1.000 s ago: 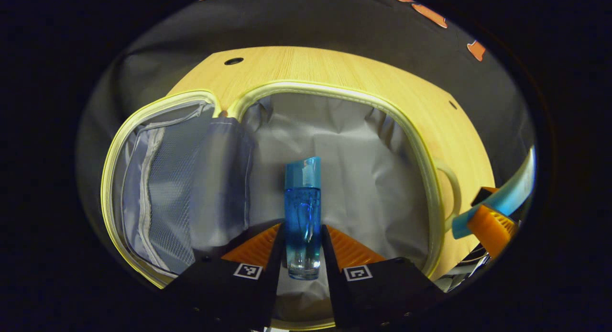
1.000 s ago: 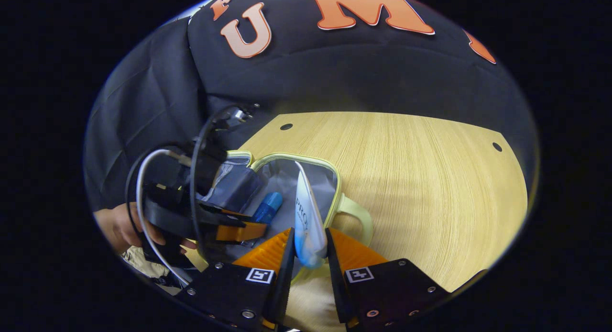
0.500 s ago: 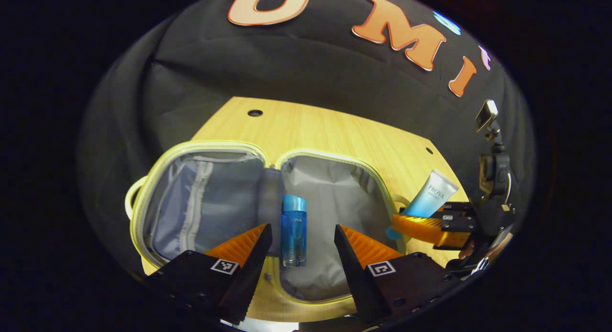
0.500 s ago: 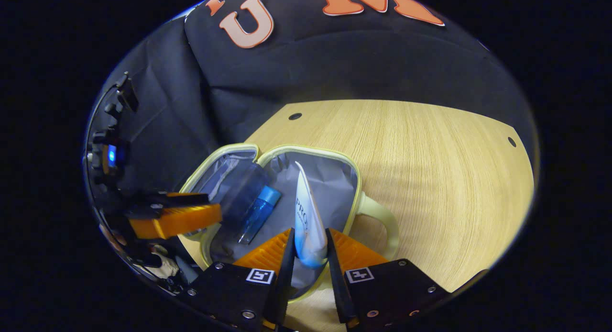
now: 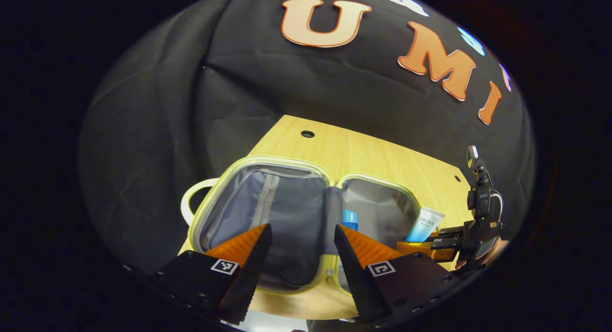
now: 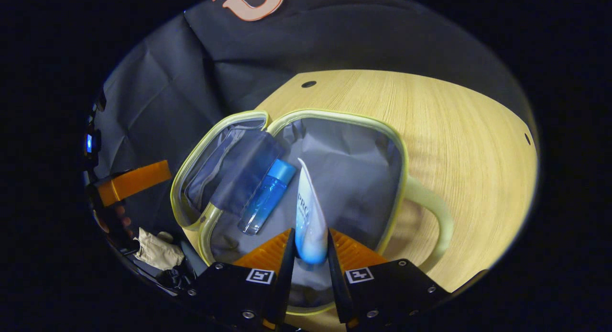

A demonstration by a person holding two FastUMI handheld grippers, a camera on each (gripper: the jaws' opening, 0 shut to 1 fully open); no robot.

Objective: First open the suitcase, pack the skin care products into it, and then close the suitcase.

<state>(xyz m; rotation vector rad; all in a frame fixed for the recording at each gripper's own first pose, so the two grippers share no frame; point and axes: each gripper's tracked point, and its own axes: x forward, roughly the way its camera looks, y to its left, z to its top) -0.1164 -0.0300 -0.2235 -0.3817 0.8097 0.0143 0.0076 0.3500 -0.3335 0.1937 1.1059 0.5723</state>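
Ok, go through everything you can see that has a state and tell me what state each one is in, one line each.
Suitcase: open, both halves lying flat on the table.
Blue bottle: lying inside the suitcase, cap on.
White tube: held over the open suitcase, not yet released.
Left gripper: open, holding nothing.
Right gripper: shut on the white tube.

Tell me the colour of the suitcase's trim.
Pale yellow-green trim on the suitcase, clearest in the right gripper view.
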